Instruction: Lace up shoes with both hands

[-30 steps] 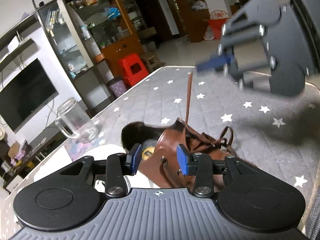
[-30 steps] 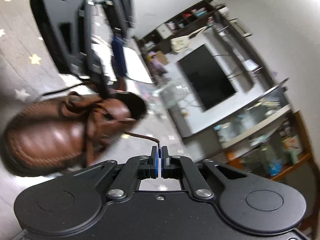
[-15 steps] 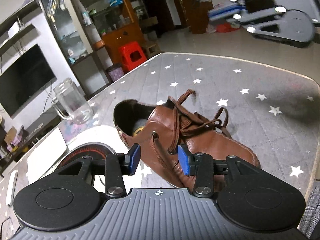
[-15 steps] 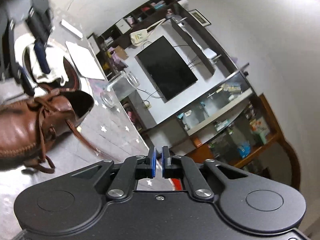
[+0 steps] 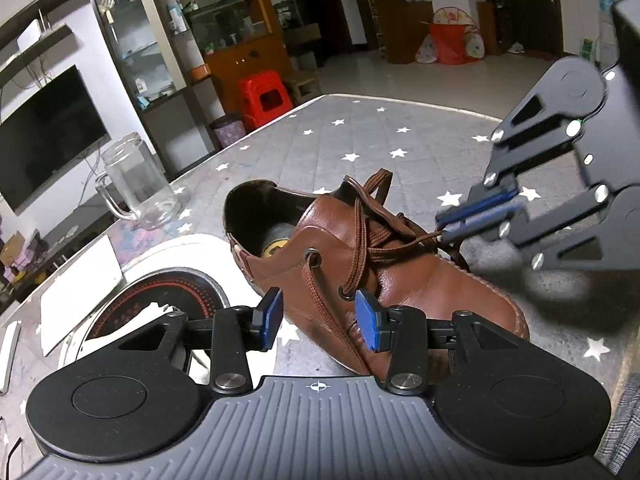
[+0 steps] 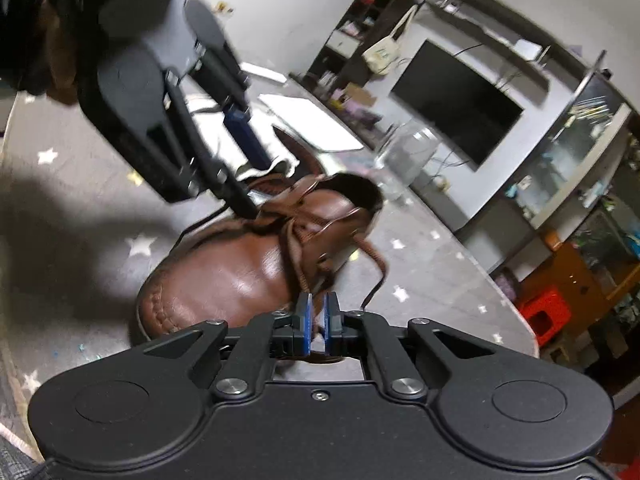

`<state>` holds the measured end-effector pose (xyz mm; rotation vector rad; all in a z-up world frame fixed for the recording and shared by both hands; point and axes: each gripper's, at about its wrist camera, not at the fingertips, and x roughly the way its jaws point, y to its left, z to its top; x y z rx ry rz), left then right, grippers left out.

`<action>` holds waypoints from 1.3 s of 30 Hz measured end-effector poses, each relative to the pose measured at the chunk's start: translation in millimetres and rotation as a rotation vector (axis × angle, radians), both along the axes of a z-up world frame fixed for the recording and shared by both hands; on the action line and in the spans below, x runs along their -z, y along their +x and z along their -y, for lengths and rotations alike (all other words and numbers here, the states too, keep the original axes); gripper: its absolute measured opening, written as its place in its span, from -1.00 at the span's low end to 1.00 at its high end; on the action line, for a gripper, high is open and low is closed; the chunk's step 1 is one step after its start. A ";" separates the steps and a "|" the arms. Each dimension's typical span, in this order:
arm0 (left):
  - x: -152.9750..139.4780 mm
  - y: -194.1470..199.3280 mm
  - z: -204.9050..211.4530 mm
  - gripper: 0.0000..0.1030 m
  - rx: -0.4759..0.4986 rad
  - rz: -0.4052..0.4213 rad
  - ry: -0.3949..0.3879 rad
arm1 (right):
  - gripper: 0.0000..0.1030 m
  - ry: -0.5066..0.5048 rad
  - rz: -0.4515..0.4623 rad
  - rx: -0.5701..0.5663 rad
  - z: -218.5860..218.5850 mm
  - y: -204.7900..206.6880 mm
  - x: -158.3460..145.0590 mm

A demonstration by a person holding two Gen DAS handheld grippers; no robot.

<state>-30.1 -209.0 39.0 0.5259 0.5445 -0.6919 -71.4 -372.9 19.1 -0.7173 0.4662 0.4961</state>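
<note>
A brown leather shoe (image 5: 392,280) lies on the grey star-printed surface (image 5: 360,136), heel opening toward the glass jug (image 5: 136,188) and toe toward the near right edge. Its brown lace (image 5: 360,240) runs loosely through the eyelets, with one loop standing up over the tongue and a strand trailing off the far side. The left claw (image 5: 320,316) hovers just above the shoe's near flank, its blue pads part-way apart with nothing between them; one lace strand from a side eyelet hangs down just beyond the gap. The right claw (image 5: 446,226) sits low over the vamp at the right, its pads drawn almost together with only a thin slit left. In the left wrist view the lace's dark tip meets the ends of those pads, and in the right wrist view (image 6: 316,320) a brown strand shows in the slit, though blur keeps me from telling whether it is pinched. A round dark plate (image 5: 168,300) and a white sheet (image 5: 80,276) lie left of the shoe.
</note>
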 end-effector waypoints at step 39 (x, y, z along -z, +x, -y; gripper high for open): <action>-31.4 23.2 25.0 -0.68 0.127 -0.031 -0.025 | -0.69 0.079 0.112 0.100 18.0 -4.9 -32.8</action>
